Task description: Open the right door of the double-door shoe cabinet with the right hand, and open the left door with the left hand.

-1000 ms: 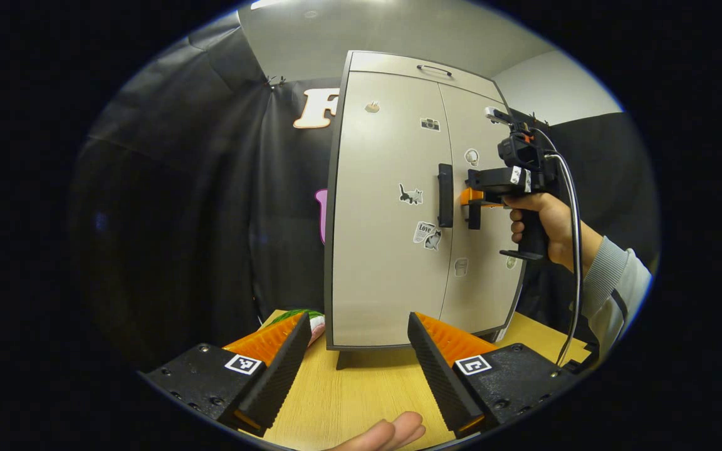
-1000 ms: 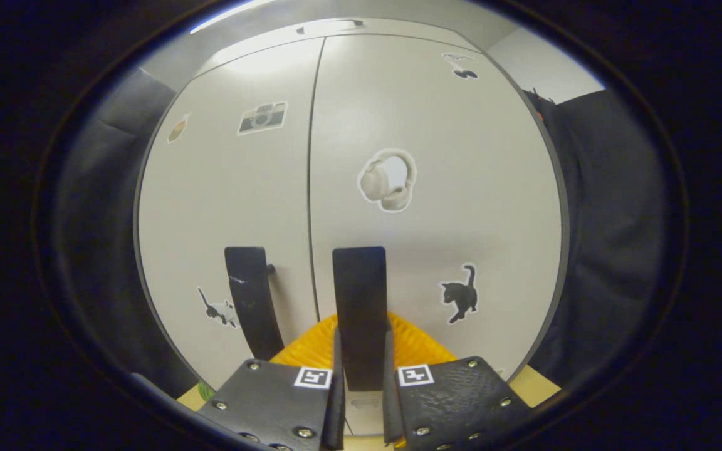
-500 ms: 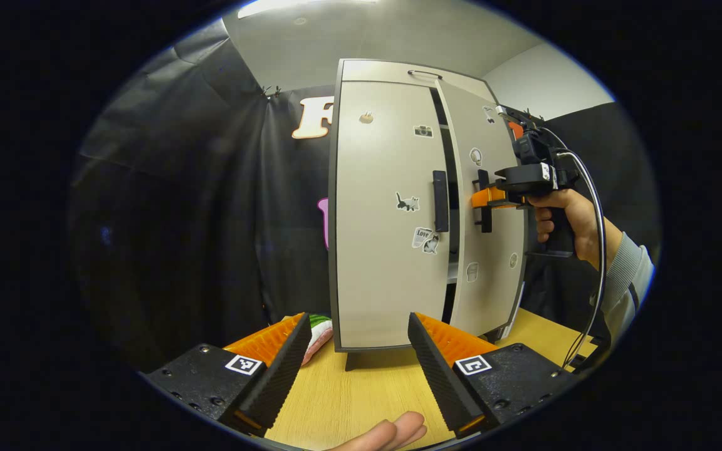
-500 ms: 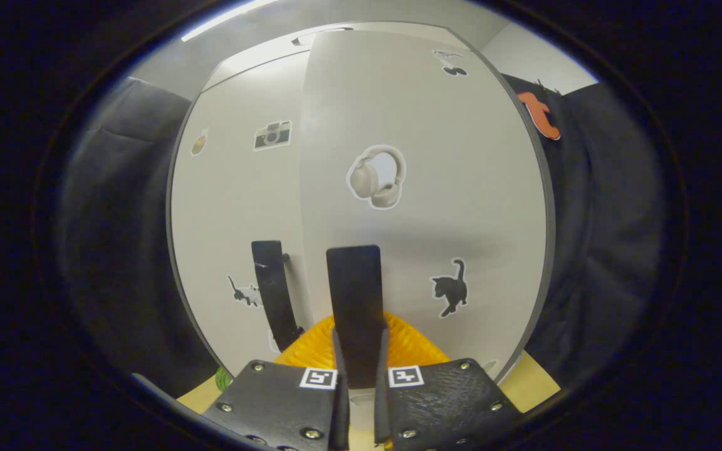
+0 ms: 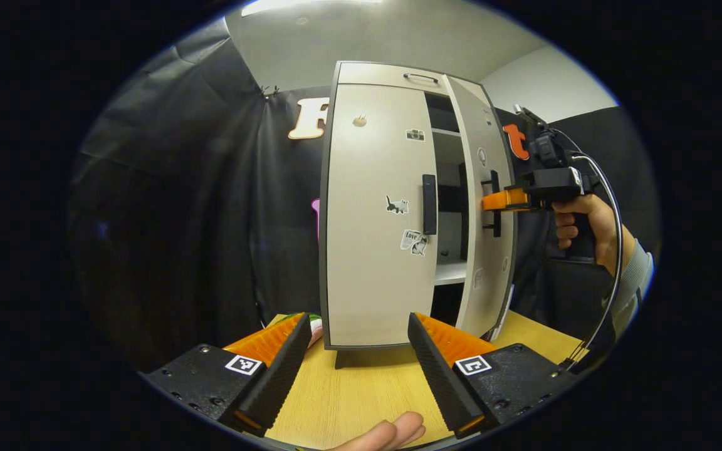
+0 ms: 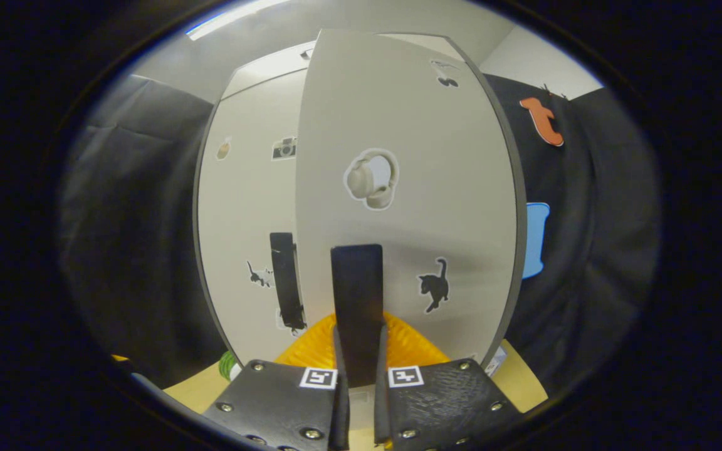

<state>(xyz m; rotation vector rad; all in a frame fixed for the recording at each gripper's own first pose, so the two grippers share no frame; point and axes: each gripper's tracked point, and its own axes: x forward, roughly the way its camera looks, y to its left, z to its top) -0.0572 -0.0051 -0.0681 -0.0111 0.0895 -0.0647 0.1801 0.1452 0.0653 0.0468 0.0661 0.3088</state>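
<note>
While the right tool [image 6: 358,376] grips the right door's handle [image 6: 356,307], the right door [image 5: 483,213] stands partly open. At 6 o'clock, the left tool [image 5: 355,369] gapes empty; it should next reach the left door's handle [image 5: 429,204].

I see the cabinet [image 5: 386,219] standing upright on the counter [image 5: 361,394], pale grey with a dark edge trim. Its left door [image 5: 376,250] is shut, with a black vertical handle [image 5: 429,204] near its inner edge and small stickers on its face. Its right door [image 5: 492,213] is swung partly open, showing a white shelf [image 5: 450,272] and dark interior. The right handle [image 6: 356,300] sits clamped between my right gripper's [image 6: 357,401] fingers.
</note>
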